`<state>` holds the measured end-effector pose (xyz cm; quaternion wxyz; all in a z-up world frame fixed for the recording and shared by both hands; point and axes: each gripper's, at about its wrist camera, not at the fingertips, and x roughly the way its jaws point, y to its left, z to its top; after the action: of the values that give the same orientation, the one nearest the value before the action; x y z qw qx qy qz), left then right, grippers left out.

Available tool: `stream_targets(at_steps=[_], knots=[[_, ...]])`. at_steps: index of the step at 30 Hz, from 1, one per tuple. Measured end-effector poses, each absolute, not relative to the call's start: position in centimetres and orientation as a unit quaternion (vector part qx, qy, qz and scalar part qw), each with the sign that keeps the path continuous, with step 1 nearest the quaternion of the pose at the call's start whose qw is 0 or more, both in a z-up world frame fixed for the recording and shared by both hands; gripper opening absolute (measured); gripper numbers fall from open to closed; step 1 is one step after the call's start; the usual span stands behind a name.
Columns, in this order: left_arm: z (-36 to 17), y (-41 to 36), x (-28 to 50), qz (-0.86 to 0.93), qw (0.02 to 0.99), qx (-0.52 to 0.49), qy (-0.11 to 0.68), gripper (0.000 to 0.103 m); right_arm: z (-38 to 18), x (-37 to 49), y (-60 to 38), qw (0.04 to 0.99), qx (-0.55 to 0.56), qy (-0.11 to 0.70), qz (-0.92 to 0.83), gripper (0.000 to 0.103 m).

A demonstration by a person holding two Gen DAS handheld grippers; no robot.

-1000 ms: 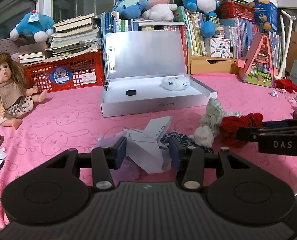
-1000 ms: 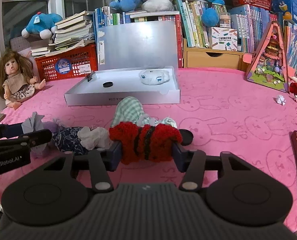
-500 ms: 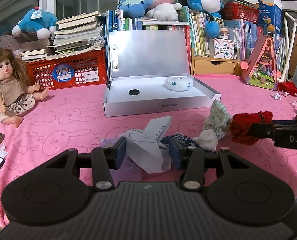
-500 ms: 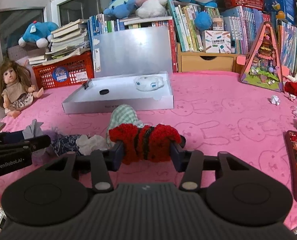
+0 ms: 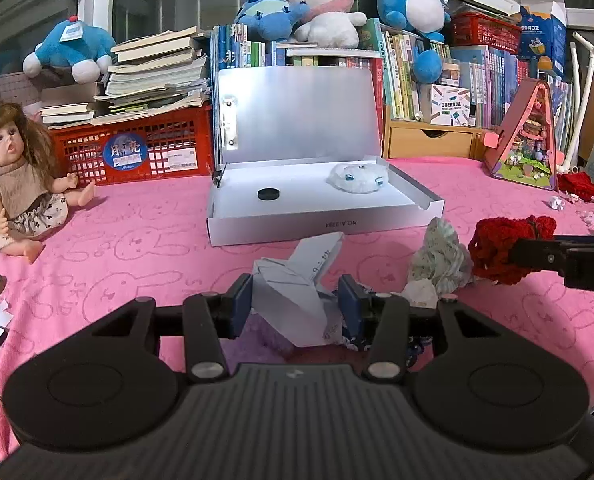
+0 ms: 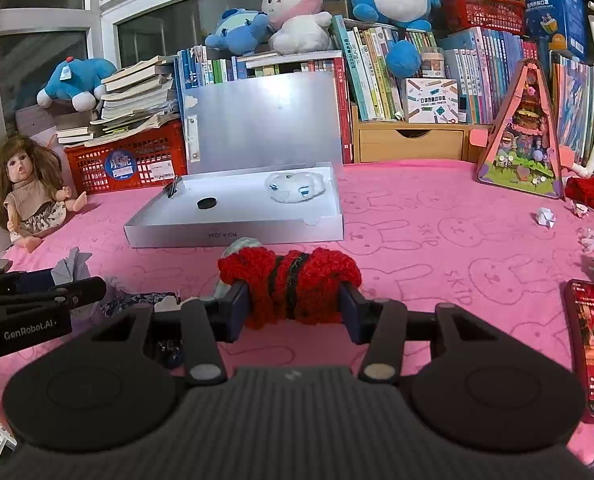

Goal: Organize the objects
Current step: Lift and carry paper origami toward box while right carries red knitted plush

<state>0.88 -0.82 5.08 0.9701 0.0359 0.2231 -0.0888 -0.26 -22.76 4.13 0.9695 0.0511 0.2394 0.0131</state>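
Fingers (image 5: 243, 306) pinching one paper crane (image 5: 297, 304), one red knit (image 6: 289, 280)

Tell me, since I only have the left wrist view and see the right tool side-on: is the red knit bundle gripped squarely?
Observer: Yes. The right tool has just been closing its jaws, and both pads press the red knit bundle.
Operator: Anything beside it that I can't see?
Observer: A phone with a lit screen lies on the pink cloth to its right.
Operator: Any detail on the bundle?
Observer: A black band wraps its middle.
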Motion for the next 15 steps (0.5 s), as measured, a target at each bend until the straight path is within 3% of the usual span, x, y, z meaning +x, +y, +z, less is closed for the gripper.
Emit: stream_targets(at_steps=[15], knots=[[5.50,-0.86,1.90,-0.093,0.969,0.033,0.227,0.052,4.57,0.43,-22.64,0.970,0.054,0.236,0.014,0.052]])
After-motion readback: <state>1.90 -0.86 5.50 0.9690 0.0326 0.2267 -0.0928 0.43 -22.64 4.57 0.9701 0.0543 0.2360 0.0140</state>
